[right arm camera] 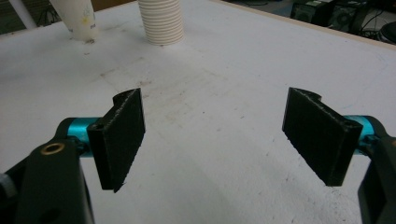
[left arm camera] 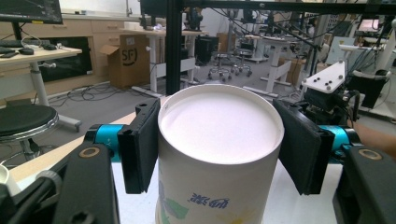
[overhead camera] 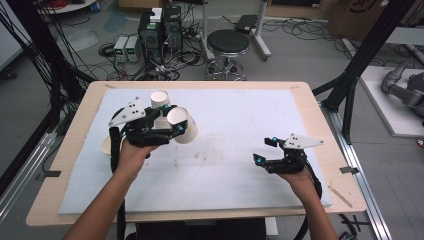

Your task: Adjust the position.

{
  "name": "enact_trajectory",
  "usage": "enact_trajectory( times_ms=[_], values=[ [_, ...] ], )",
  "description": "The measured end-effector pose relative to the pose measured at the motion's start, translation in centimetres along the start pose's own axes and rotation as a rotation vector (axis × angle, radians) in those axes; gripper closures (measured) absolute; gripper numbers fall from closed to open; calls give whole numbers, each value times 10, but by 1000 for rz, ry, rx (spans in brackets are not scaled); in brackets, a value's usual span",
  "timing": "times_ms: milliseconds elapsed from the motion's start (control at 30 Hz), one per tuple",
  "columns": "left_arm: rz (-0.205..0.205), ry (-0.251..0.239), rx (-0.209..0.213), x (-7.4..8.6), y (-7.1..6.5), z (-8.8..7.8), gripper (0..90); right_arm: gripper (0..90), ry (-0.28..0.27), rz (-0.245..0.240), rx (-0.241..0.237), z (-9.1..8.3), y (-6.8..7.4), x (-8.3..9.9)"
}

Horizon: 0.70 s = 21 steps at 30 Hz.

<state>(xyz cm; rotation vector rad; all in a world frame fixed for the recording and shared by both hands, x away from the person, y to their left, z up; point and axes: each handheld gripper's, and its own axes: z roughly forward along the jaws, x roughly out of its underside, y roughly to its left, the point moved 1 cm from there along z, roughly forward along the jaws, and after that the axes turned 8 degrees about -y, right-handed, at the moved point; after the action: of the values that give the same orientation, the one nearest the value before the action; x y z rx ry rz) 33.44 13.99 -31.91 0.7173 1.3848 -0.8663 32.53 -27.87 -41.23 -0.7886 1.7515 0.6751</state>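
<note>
The left gripper [overhead camera: 167, 127] is clamped on a paper cup [overhead camera: 182, 125]: in the left gripper view both black pads press the sides of that cup [left arm camera: 219, 154] just under its rim, with the printed wall running down between the jaws. From above, the cup lies tipped on its side in the grip, its open mouth facing up and toward the camera, lifted clear of the white mat [overhead camera: 225, 185] over the mat's left part. Just behind it a stack of cups [overhead camera: 160, 102] stands on the mat; in the right gripper view that ribbed stack [right arm camera: 162, 21] stands upright beside one more printed cup [right arm camera: 77, 18], near the far edge. By my reading, one cup has been picked up and is being carried, while setting it down, or onto another cup, is not yet done; where it is meant to go I cannot tell. The left forearm reaches in from the lower left, wrist cocked so the gripper points across the table toward the right. Well apart, the right gripper [overhead camera: 267, 150] hovers low over the mat's right part with its jaws wide and nothing between them, bare stained mat showing through the gap. Its hand comes from the lower right, angled inward toward the cups, looking ready to assist.
</note>
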Motion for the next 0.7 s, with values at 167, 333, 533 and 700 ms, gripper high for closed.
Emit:
enact_trajectory(
  times_ms=[167,333,533,700],
  values=[
    [-5,4,12,3,-2,3,355,219,2,-1,-6,2,0,-1],
    [-6,29,33,9,-4,10,355,218,5,-7,-17,5,2,-1],
    [-25,43,56,17,-8,17,356,218,5,-8,-43,6,5,-2],
    [-29,65,83,24,-12,21,357,212,-6,-11,-95,10,11,-5]
  ],
)
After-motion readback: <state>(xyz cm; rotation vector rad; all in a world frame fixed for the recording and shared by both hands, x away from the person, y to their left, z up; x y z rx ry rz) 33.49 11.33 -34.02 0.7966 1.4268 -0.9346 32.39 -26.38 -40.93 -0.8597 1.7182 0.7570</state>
